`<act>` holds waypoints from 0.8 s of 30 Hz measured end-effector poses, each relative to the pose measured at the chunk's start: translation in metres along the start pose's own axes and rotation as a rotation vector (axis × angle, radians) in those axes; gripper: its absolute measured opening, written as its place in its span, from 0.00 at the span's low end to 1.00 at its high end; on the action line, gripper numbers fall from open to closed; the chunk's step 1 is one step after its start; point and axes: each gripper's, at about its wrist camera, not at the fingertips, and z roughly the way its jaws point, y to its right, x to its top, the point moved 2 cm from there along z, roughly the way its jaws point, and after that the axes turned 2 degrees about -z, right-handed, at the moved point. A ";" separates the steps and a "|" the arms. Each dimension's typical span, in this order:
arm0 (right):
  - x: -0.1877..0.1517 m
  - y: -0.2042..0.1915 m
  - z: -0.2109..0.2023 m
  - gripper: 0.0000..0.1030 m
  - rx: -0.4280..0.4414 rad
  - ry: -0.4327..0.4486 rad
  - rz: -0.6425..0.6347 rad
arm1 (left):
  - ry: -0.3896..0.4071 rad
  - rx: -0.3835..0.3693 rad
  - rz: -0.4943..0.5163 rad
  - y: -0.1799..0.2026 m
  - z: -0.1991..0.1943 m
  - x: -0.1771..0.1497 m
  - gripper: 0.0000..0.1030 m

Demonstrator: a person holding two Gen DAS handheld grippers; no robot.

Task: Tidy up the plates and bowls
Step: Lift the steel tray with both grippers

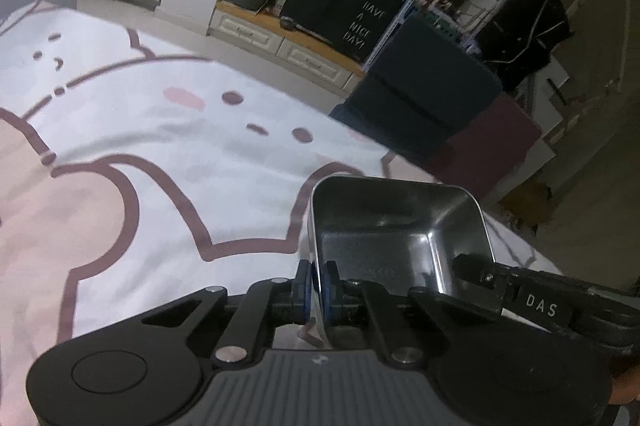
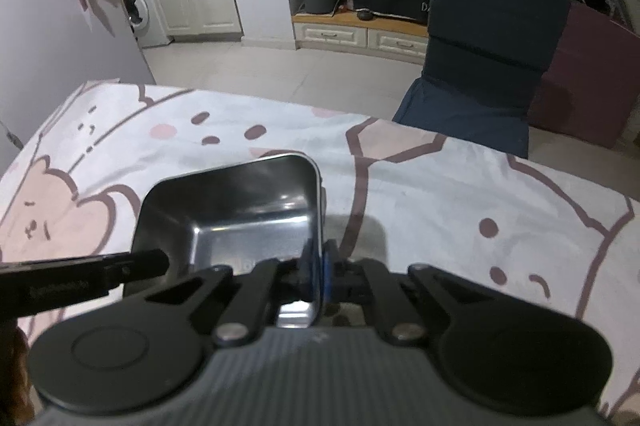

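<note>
Left wrist view, grip: left gripper point(image 1: 318, 280) clamping its blue pads point(image 1: 330, 278) together on the left wall of the square metal bowl point(image 1: 384, 226), rim pinched between them.
Left wrist view, bowl: sitting over the cartoon-print tablecloth point(image 1: 160, 154), near its right edge; whether resting or lifted, hard telling.
Left wrist view, partner: right gripper point(image 1: 476, 268) reaching in to the opposite wall.
Left wrist view, surroundings: dark chair point(image 1: 424, 98) standing beyond the table edge, well apart.
Right wrist view, grip: right gripper point(image 2: 316, 266) squeezing closed on the bowl's point(image 2: 240, 210) right wall.
Right wrist view, partner: left gripper point(image 2: 160, 262) showing as a black finger at the far rim.
Handling advice: keeping both hands level and rising together, avoiding any twisting of the thin wall.
Obstacles: nothing standing on the cloth point(image 2: 480, 194) nearby; no other plates or bowls showing.
</note>
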 end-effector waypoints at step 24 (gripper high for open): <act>-0.080 -0.054 -0.176 0.06 0.068 0.165 0.146 | 0.150 -0.069 0.146 0.006 -0.189 -0.052 0.06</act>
